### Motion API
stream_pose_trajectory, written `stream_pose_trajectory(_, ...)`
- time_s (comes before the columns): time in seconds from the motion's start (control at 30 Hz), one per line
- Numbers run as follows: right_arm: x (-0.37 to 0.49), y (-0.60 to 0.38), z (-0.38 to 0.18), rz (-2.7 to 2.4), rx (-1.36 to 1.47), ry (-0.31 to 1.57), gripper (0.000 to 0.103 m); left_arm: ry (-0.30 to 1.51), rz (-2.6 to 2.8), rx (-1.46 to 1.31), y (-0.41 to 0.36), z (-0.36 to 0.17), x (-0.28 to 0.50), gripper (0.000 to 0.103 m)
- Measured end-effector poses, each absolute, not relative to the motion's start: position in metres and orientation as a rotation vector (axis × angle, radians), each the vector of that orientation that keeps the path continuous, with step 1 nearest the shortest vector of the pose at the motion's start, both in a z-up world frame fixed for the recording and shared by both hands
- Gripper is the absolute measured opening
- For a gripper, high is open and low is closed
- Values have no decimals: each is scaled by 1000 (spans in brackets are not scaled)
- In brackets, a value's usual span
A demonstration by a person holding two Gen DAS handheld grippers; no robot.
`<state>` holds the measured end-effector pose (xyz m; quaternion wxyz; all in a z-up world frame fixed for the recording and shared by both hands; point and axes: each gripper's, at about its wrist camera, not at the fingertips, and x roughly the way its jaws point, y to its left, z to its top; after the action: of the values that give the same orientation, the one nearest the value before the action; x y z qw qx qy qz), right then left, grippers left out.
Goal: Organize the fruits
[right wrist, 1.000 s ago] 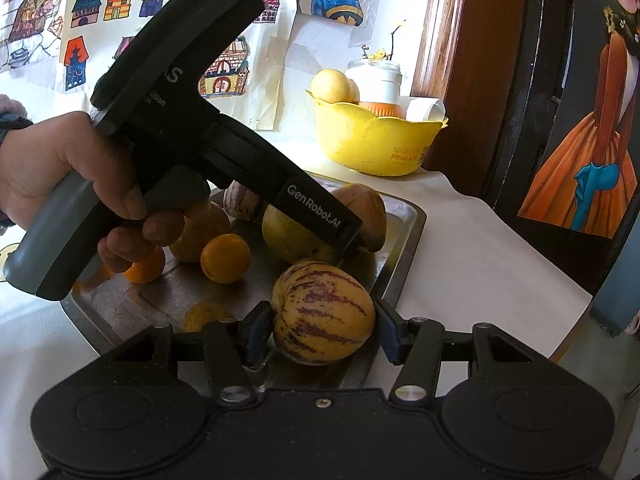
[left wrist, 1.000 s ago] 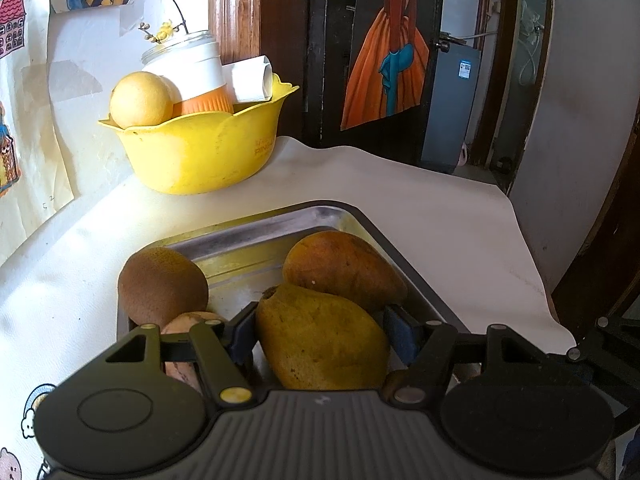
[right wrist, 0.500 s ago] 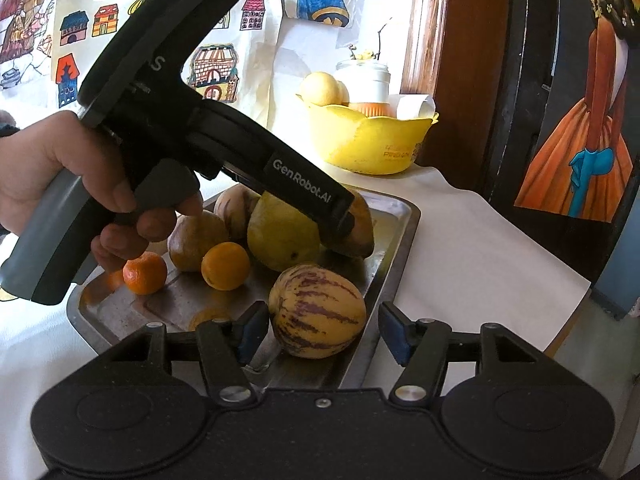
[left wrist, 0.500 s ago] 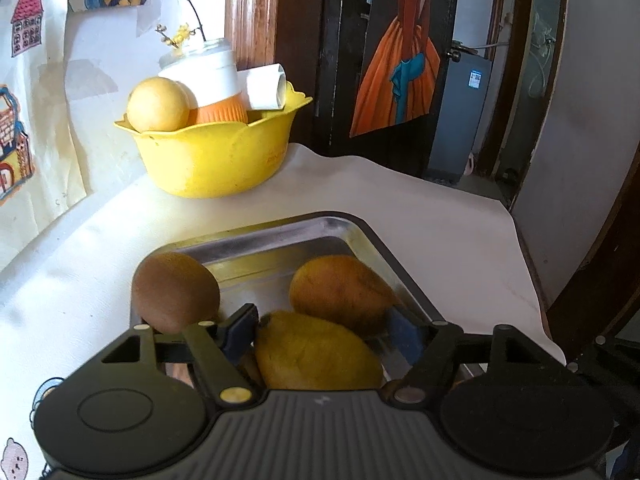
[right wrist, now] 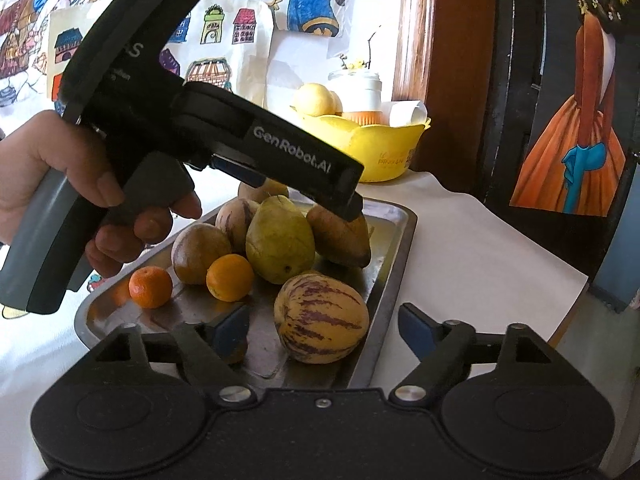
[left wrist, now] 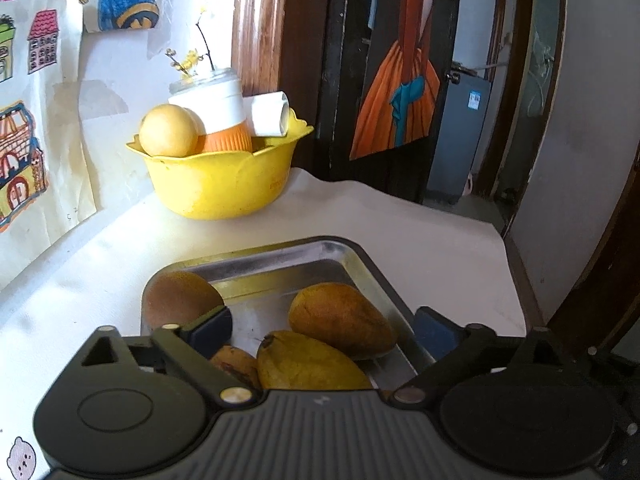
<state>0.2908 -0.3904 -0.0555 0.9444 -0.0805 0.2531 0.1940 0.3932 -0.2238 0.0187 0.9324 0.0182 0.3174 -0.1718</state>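
Hand (right wrist: 60, 184): left edge of the right-wrist view, gripping the left gripper (left wrist: 322, 326), jaws opening wide above a mango (left wrist: 308, 364), no contact.
Tray (right wrist: 400, 248): centre, corralling the fruit.
Right gripper (right wrist: 324, 326): bottom centre, opening, pepino melon (right wrist: 322, 318) released.
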Motion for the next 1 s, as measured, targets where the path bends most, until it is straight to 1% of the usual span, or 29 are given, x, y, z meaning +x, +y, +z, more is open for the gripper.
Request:
stream_pose_trajectory(0.17, 285, -390, -52, 391, -141, 494, 93, 644, -342, -27, -213, 27, 388, 102)
stream_pose_trajectory(0.37, 277, -385, -43, 388, -116, 472, 101, 593, -296, -46, -198, 37, 370, 102)
stream_pose_trajectory(0.63, 262, -372, -33, 390, -124, 450, 102, 523, -202, -78, -172, 50, 337, 103)
stream_pose_trajectory(0.77, 253, -367, -29, 389, -104, 442, 102, 497, -136, -103, -154, 46, 316, 103)
stream_pose_trajectory(1.0, 233, -356, -25, 376, -93, 430, 102, 523, -43, -135, -119, 33, 286, 103)
